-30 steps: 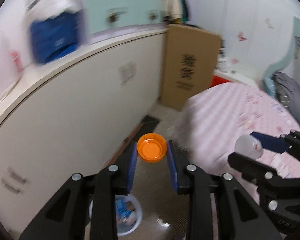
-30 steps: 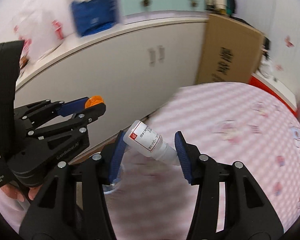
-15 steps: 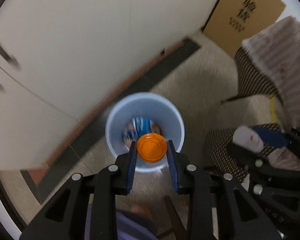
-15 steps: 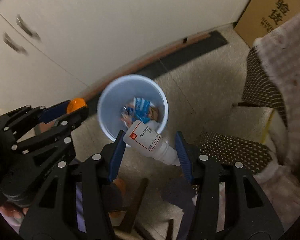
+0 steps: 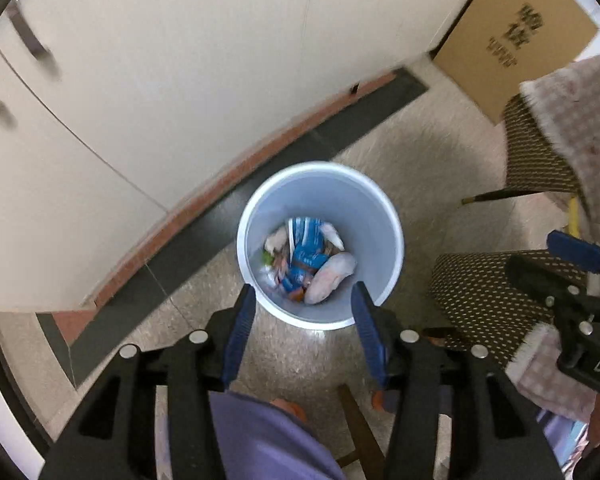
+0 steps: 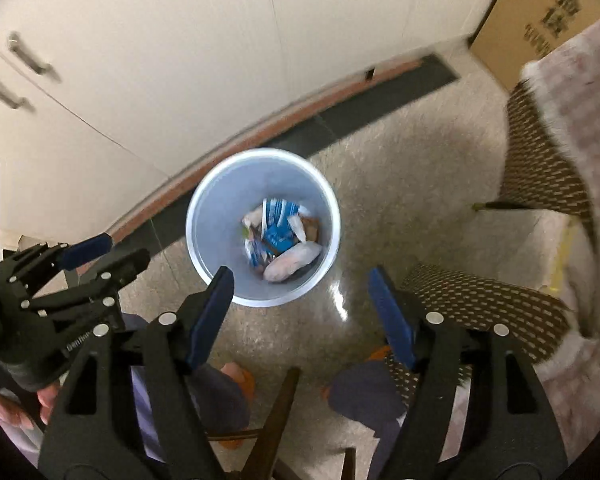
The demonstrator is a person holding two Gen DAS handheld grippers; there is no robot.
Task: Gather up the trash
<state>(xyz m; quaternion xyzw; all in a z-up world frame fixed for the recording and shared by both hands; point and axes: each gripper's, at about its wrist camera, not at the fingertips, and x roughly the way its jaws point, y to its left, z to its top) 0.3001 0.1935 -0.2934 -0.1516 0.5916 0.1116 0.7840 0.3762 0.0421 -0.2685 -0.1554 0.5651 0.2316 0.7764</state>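
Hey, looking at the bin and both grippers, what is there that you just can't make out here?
- Trash in the bin: both views, blurred, single pieces unreadable.
- Bin's bottom: covered by the trash.
- Right gripper in the left wrist view: cut off by the edge.
- Cardboard box: print blurred, partly behind the pink cloth.

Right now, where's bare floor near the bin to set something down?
Bare speckled floor lies between the blue bin, the dark baseboard strip and the dotted chair cover. A smaller patch sits left of the bin. Below the bin it is crowded: feet, chair legs and both grippers.
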